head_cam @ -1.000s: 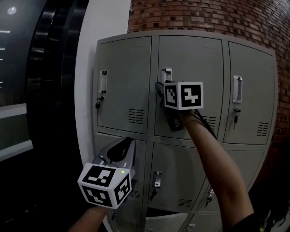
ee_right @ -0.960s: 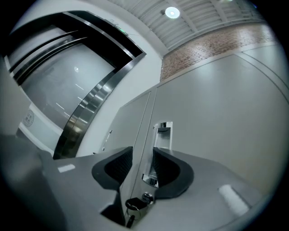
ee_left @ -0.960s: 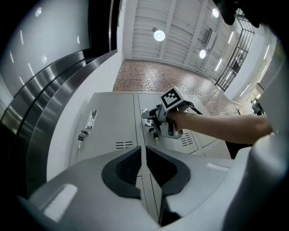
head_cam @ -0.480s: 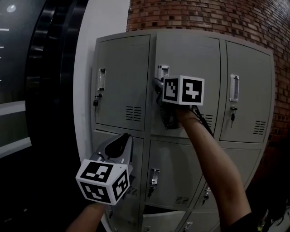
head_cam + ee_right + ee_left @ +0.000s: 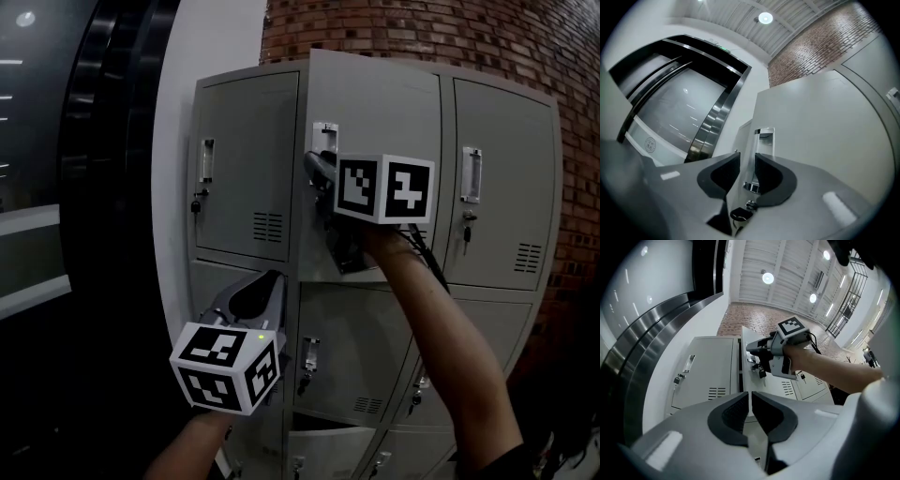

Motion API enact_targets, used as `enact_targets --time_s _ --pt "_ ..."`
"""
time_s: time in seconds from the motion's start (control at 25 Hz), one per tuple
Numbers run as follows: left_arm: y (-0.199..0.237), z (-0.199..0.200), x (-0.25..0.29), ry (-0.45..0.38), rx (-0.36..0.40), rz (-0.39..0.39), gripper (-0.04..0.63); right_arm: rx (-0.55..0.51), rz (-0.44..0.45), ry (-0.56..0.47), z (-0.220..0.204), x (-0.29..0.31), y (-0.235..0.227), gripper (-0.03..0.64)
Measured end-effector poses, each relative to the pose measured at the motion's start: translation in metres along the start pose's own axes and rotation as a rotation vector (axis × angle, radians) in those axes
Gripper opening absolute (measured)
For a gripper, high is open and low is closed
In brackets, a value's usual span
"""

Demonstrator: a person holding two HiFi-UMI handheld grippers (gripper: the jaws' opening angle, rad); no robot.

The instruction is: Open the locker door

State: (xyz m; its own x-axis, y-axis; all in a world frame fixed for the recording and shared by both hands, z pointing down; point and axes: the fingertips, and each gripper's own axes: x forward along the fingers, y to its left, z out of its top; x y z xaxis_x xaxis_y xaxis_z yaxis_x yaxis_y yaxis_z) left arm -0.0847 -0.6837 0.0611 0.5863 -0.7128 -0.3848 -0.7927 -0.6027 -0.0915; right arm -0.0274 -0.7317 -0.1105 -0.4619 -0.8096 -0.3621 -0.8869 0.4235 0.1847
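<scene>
One door only is in play: the upper middle locker door (image 5: 375, 112) of the grey locker bank (image 5: 244, 187). It is already unlatched and cracked open. In the head view its handle-side edge is seen standing proud of the neighbouring doors, with its top corner raised above the cabinet line. In the left gripper view a dark gap is shown beside that edge. The hinge side, at the right, is still in against the cabinet.

The right gripper (image 5: 319, 169) is held at the chrome handle (image 5: 764, 140) on the door's left edge. Its jaws have just been closing, and the lower end of the handle is caught between the pads, so a clamp on the handle is read. A key (image 5: 739, 214) is seen hanging in the lock just below the handle.

The left gripper (image 5: 750, 399) is held low in front of the lower row, well apart from the door. Its jaws are pressed together with nothing between them, and no part in the job is being taken.

Progress is judged as early to middle: latch freed, small opening made. The main swing is left to be done, with the door pulled out around its right hinge until the inside is exposed. No interior can be seen yet.
</scene>
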Motion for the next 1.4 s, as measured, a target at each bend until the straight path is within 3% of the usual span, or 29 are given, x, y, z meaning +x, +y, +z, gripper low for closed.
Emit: enact_targets --time_s 0.72,1.08,1.4 --pt "-0.066 0.016 -0.053 0.024 0.055 0.132 0.003 0.019 0.104 -0.059 0.039 -0.091 0.027 0.064" --pt "-0.103 0.025 -0.051 0.026 0.073 0.129 0.003 -0.022 0.112 -0.086 0.047 -0.135 0.029 0.052" --pt "-0.131 0.021 -0.063 0.045 0.065 0.145 0.003 -0.041 0.118 -0.071 0.029 -0.184 0.031 0.052"
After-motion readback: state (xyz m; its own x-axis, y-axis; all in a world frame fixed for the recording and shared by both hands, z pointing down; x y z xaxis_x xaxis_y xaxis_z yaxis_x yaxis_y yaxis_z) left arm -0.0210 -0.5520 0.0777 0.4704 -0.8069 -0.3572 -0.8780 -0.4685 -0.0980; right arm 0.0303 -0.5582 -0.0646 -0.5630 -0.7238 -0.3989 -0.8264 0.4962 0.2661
